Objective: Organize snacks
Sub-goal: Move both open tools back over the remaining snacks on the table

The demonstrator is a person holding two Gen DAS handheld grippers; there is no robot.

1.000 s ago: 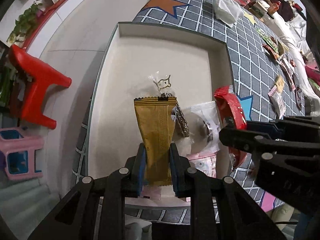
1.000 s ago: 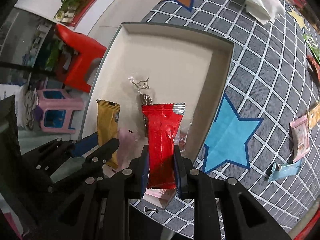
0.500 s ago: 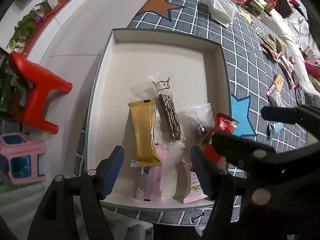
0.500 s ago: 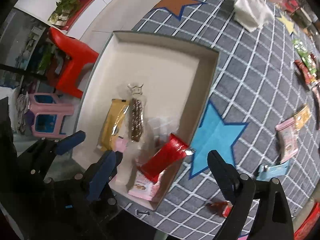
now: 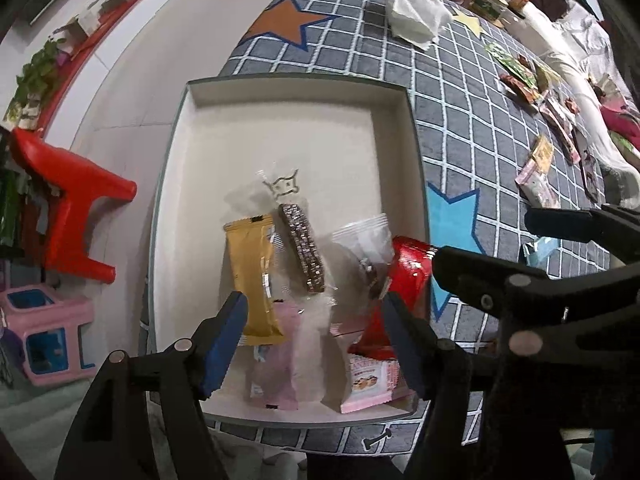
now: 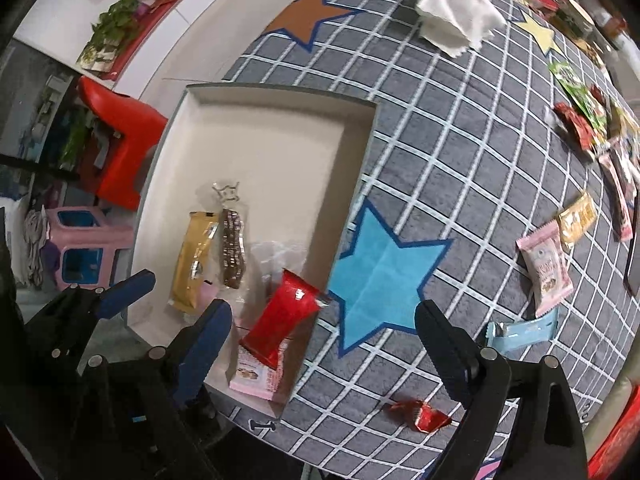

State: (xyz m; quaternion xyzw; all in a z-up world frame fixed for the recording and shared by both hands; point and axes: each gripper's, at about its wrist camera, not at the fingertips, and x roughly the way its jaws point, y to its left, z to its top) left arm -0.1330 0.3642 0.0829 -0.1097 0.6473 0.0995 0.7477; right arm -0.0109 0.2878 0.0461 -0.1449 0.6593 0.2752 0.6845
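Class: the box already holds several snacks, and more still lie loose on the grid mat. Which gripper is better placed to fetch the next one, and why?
Right, probably. The right gripper is open over the mat beside the box, with the light blue packet and crumpled red wrapper close by. The left gripper is open over the box's snacks.

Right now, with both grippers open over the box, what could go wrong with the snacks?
1. The red packet leans on the box wall near the corner, partly propped on a pink packet; a bump might tip it out onto the mat.
2. The snacks crowd the near end, so more packets dropped there may pile up.
3. The crumpled red wrapper lies close under the right gripper and could get knocked.
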